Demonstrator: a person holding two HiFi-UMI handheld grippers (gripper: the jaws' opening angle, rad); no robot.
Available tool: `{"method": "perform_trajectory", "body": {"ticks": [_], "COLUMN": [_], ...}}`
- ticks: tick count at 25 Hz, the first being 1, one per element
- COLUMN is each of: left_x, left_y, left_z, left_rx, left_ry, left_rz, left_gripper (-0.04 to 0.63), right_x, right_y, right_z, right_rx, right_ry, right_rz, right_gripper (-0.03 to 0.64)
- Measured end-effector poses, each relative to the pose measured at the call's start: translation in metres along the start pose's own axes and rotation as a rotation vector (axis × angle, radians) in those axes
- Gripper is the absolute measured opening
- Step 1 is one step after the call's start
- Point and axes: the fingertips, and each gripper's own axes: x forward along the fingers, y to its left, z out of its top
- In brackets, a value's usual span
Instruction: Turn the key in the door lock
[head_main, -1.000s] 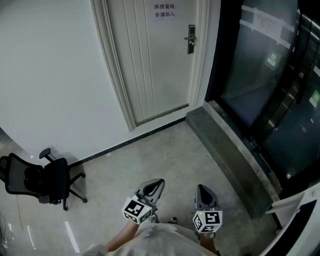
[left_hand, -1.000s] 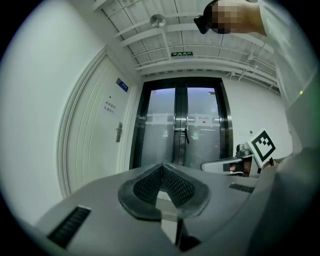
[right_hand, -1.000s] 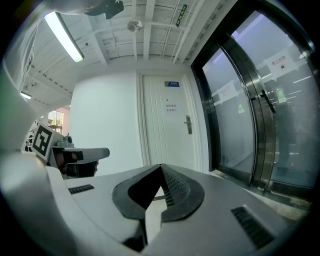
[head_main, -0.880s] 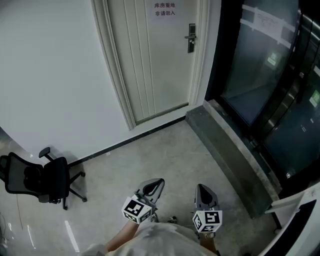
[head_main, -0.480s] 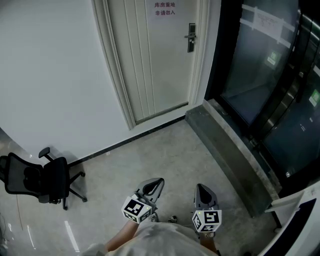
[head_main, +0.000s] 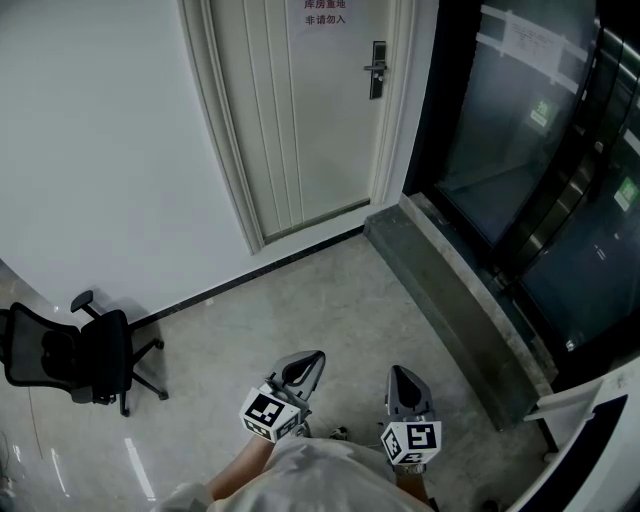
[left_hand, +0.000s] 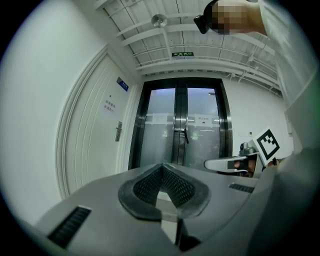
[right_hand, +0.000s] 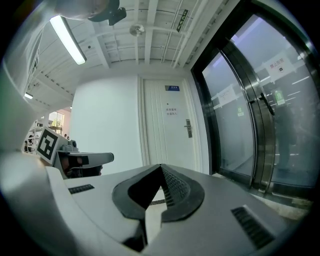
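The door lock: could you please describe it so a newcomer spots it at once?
Find the white panelled door left of the dark glass doors. The lock is the small dark plate with a lever handle by its right edge, the door's only dark fitting.

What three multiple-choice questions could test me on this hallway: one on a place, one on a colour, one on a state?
1. Where does the chair stand?
A) by the wall, left of the door
B) right of the door
C) in the doorway

2. What colour is the chair?
A) white
B) black
C) red

3. How do the right gripper's jaws stand?
A) wide apart
B) half open
C) together, empty

Answers:
1 A: in the head view the chair sits at the far left, by the wall.
2 B: its seat, back and base are all black.
3 C: in the right gripper view the pads meet at the tip, with nothing between them.
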Motion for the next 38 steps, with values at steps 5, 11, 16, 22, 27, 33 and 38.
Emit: {"method": "perform_trajectory", "body": {"ticks": [5, 11, 16, 22, 27, 33, 38], "left_x": [0.003, 0.013, 0.029, 0.056, 0.103, 0.157, 0.193], "left_y": [-0.008, -0.011, -0.007, 0.025, 0.053, 0.1, 0.14], "left_z": [-0.001, -0.018, -0.011, -0.012, -0.009, 0.012, 0.015], "left_rx": [0.01, -0.021, 0.009, -0.005, -0.007, 0.026, -0.012], "left_ry": [-0.01, 0.006, 0.007, 0.005, 0.001, -0.026, -0.016], "left_rz": [0.02, 0.057, 0.039, 0.064, 0.033, 0.006, -0.03], "left_gripper": [0.009, 0.009, 0.009, 0.009, 0.009, 0.009, 0.008], "right_x": [-0.007, -0.011, 0.0, 0.036, 0.084, 0.143, 0.193], "right_y": [-0.019, -0.041, -0.051, -0.068, -0.09, -0.1, -0.122], "right_z": [0.0, -0.011, -0.001, -0.008, -0.002, 0.016, 0.03], "right_rx": [0.008, 0.026, 0.033, 0.045, 0.006, -0.012, -0.033], "right_ry": [-0.009, -0.007, -0.045, -0.003, 0.023, 0.01, -0.023], "right_rz": [-0.025, -0.046, -0.005, -0.029, -0.068, -0.031, -0.089], "right_gripper": [0.002, 0.002, 0.002, 0.002, 0.002, 0.002, 0.002]}}
